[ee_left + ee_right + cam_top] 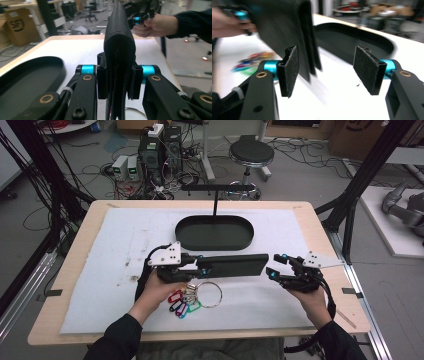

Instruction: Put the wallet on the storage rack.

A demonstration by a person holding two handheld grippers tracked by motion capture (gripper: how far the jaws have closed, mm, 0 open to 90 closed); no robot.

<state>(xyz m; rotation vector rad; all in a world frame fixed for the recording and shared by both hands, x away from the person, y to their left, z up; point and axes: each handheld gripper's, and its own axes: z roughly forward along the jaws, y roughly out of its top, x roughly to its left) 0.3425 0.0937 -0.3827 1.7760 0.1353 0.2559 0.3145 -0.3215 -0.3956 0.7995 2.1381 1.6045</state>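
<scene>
A long flat black pouch (235, 265) is held level just above the white mat, my left gripper (202, 268) shut on its left end. In the left gripper view the pouch (120, 42) stands edge-on between the pads of the left gripper (119, 82). My right gripper (274, 265) is open at the pouch's right end, apart from it. In the right gripper view the pouch (284, 32) hangs just past the left pad (290, 70) of the right gripper (329, 71), with nothing between the pads. A metal key ring (210, 294) with several coloured tags (182, 302) lies below the pouch.
A black oval tray (215, 246) sits at the mat's far middle, with a T-shaped black stand (216, 187) rising behind it. The white mat (110, 250) covers most of the wooden table. Cables, a stool and equipment stand on the floor beyond.
</scene>
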